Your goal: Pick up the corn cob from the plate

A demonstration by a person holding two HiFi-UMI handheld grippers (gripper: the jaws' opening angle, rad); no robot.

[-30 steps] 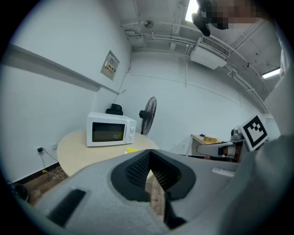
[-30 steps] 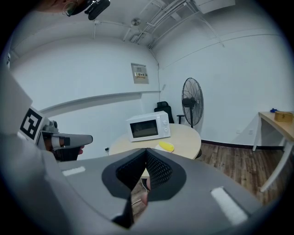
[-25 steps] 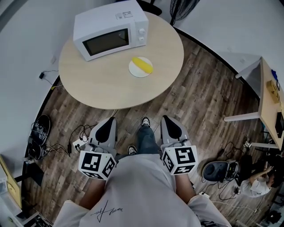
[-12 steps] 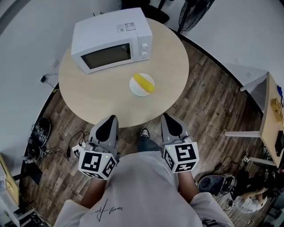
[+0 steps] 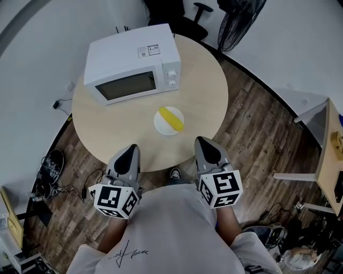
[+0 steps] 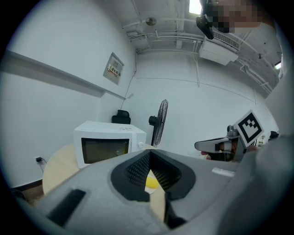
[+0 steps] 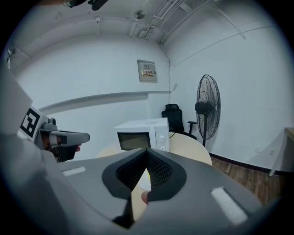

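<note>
A yellow corn cob point(image 5: 172, 118) lies on a small white plate point(image 5: 161, 126) near the front of the round wooden table point(image 5: 107, 115). My left gripper point(image 5: 132, 149) and right gripper point(image 5: 202, 141) hover side by side at the table's near edge, short of the plate and on either side of it. Both are shut and hold nothing. In the left gripper view a sliver of the corn cob point(image 6: 151, 183) shows through the slit below the closed jaw tips, and the right gripper point(image 6: 216, 146) shows to the right. The right gripper view shows the left gripper point(image 7: 69, 137) at its left.
A white microwave point(image 5: 131, 64) stands on the far half of the table, behind the plate. A floor fan point(image 5: 238, 16) and a black office chair point(image 5: 187, 21) stand beyond the table. Cables and shoes point(image 5: 51, 160) lie on the wooden floor at the left. Another desk point(image 5: 332, 160) is at the right.
The person has stepped toward the table. Both grippers moved forward from over the floor to the table's near edge, and the plate now lies closer to them. Jaws stayed shut.
</note>
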